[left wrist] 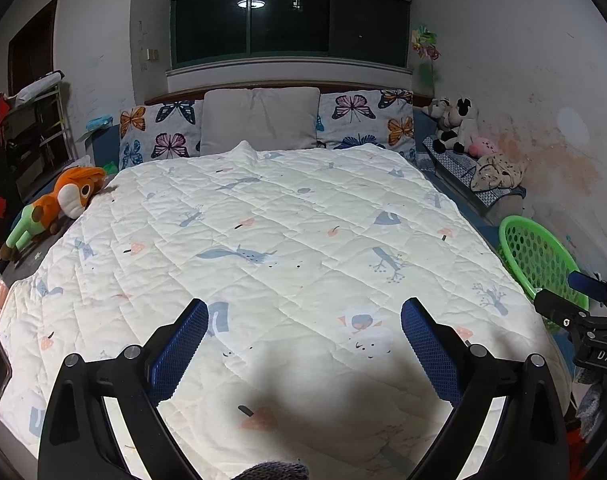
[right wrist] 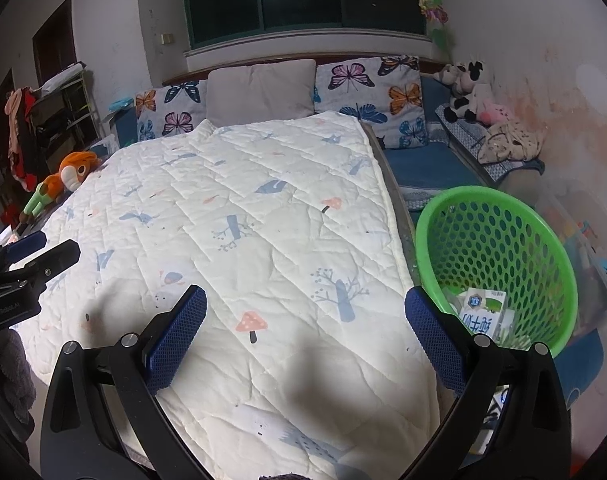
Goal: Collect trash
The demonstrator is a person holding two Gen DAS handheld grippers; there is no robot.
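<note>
Trash carton (right wrist: pixel 485 316) with blue print, partly hidden in perforated green plastic basket (right wrist: pixel 559 264) right of bed, left tool (left wrist: pixel 303 334) and right tool (right wrist: pixel 305 320) both spread wide, empty, over cream quilted bedspread (right wrist: pixel 239 208)

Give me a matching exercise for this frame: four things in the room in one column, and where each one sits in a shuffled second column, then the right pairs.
Things:
1. orange plush toy
2. green basket
3. carton
4. grey pillow

Places:
A. inside the basket
B. at the head of the bed, between the two butterfly pillows
C. at the left edge of the bed, beside the quilt
D. on the right of the bed, beside the quilt's edge

Pairs: 1-C, 2-D, 3-A, 4-B.

Both claws, left and right, are open and hold nothing.
</note>
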